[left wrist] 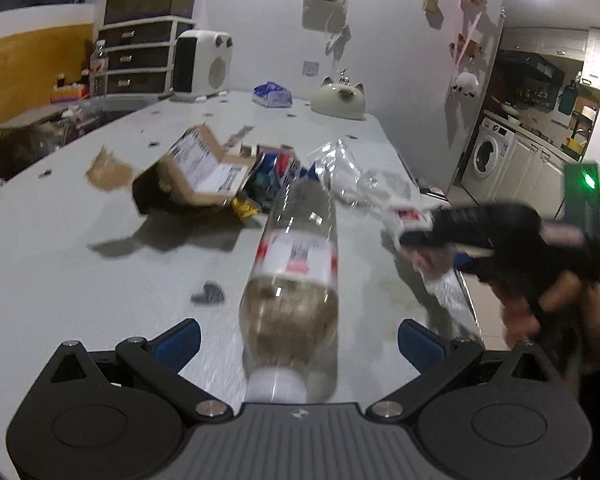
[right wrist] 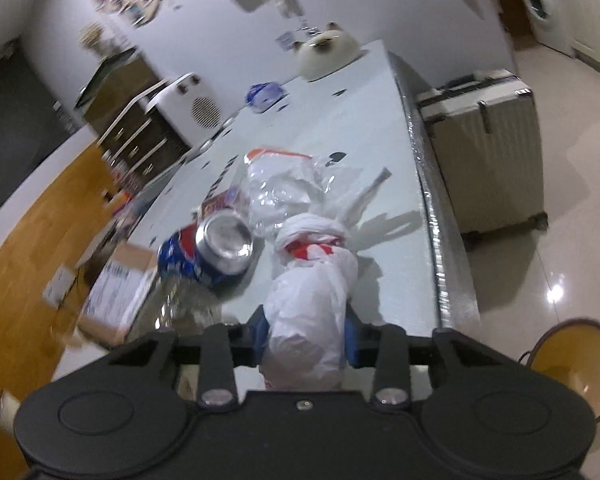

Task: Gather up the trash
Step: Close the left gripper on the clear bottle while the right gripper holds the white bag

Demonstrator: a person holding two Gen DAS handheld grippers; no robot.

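You will find no legible text: the printing on the bottle label (left wrist: pixel 296 254), box label (left wrist: pixel 208 168) and can (right wrist: pixel 188 258) is blurred.

Left claw (left wrist: pixel 299 344): black housing, two round discs on top, grey ribbed centre plate, silver pivot screws, angled black link arms, blue pads on fingers (left wrist: pixel 180 342).
Right claw (right wrist: pixel 305 334): same black body, discs, silver screws, small centre screw, blue pads.
From left camera, right unit blurred: black handle, upright block with green light (left wrist: pixel 589 180). Hand (left wrist: pixel 548 312) on handle.
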